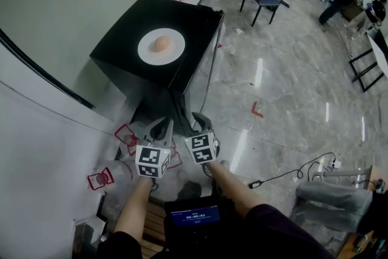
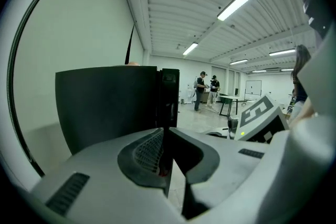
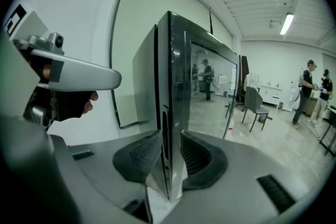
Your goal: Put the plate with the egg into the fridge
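Two grippers hang low in front of the black mini fridge (image 1: 197, 24), and neither is near the load yet. The white plate (image 1: 145, 53) sits on the fridge top with the egg (image 1: 161, 43) at its centre, well apart from both tools.

The right gripper (image 3: 170, 140) has its jaws only narrowly apart, and the fridge door's edge (image 3: 170, 81) lines up in the gap. Whether the pads touch the door I cannot tell. The left gripper (image 2: 164, 132) has its jaws closed together on nothing.

The door looks to be the step in hand. With so slim an opening, the jaws could butt against the door edge or slip off it. A sharp tug might rock the fridge and set the egg rolling off the plate. Later, tilting the plate while lifting it by the rim would risk the same.
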A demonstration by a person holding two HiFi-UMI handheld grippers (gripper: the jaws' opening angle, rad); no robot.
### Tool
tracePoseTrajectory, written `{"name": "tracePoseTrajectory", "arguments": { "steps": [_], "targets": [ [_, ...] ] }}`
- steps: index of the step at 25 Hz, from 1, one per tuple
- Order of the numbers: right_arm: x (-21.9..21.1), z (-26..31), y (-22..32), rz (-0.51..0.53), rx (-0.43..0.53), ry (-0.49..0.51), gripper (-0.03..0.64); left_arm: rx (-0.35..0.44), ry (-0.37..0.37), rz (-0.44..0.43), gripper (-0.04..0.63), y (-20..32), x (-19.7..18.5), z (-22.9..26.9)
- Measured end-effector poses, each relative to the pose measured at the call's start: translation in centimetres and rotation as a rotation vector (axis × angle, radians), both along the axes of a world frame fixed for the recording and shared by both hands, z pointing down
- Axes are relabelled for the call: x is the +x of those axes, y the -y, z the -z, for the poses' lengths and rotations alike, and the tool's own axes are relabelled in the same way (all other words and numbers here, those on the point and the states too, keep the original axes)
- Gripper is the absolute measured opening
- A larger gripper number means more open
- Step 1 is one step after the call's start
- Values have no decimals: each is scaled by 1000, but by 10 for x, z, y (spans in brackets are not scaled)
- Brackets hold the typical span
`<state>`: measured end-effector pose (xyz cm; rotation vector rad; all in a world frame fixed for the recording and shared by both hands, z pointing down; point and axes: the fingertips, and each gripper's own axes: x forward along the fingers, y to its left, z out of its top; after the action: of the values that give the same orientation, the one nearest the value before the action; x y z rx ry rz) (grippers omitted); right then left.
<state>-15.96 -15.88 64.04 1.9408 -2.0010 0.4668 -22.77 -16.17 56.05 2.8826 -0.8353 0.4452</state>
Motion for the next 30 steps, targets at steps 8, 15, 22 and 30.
{"name": "tracePoseTrajectory", "arguments": {
  "steps": [8,15,22,30],
  "targets": [
    [9,-23,23,-141,-40,-14,97,-2,3,-58,11,17,-2,-2],
    [12,-26,28,-209,-25,-78,95,-17,6,-57,11,28,-11,-11],
    [11,-25,27,-227,-16,-42,86,-28,13,-58,11,30,-13,-18],
    [12,-25,24,-194,-12,-14,81,-27,10,-59,11,25,-13,-16]
  ]
}}
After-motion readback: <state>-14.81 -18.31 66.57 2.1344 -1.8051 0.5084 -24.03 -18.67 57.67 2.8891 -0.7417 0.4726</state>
